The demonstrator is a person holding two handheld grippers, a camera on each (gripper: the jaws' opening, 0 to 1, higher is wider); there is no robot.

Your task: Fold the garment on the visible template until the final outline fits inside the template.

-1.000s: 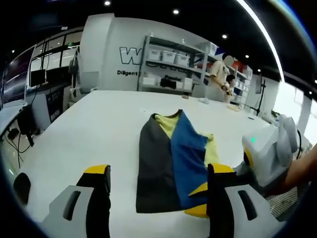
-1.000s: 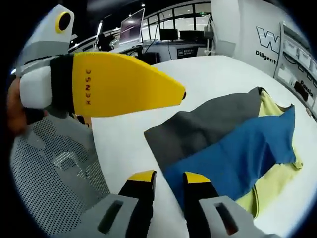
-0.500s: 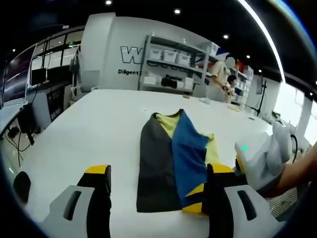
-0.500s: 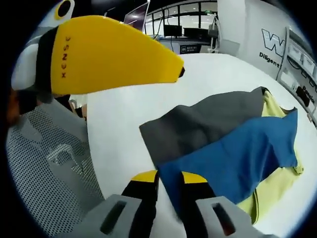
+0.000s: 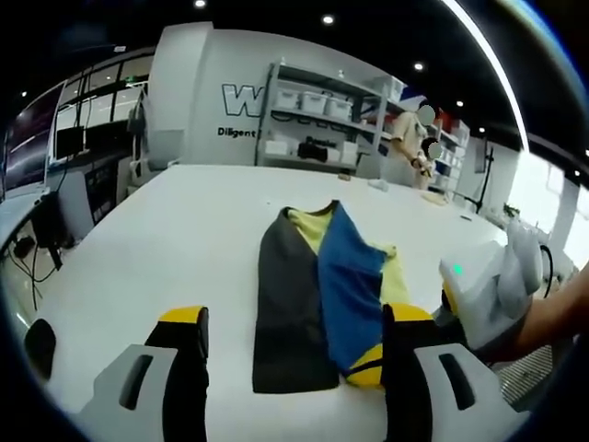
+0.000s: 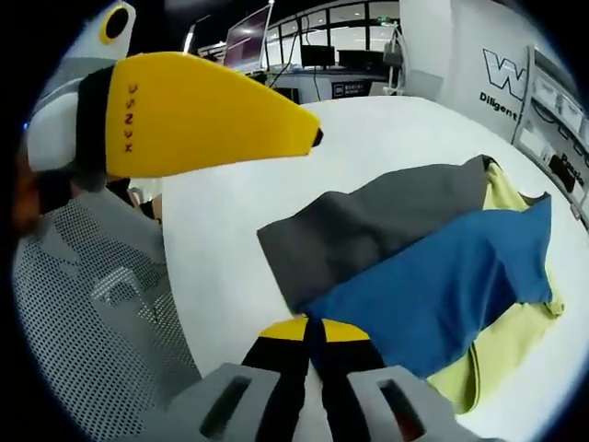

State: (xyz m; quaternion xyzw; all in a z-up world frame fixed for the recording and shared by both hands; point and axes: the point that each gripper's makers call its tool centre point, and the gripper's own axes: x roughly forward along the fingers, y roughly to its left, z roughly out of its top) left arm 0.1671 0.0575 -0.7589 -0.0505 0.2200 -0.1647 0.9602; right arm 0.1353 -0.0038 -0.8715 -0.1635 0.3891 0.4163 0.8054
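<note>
— Garment (image 5: 317, 290) first: where does it lie?

— On the white table (image 5: 166, 239), folded lengthwise, with a grey panel, a blue panel (image 6: 460, 285) and yellow showing beyond. In my left gripper view it sits between my jaws, farther out on the table.

— And your left gripper (image 5: 293, 354)?

— Its jaws stand wide apart with nothing between them, above the table edge nearest me.

— The right one?

— My right gripper (image 6: 313, 333) has its yellow tips pinched together on the near corner of the blue panel. In my left gripper view it sits at the garment's right corner.

— What is the big yellow shape?

— One jaw of my left gripper, crossing my right gripper view, beside a mesh chair (image 6: 101, 304).
</note>
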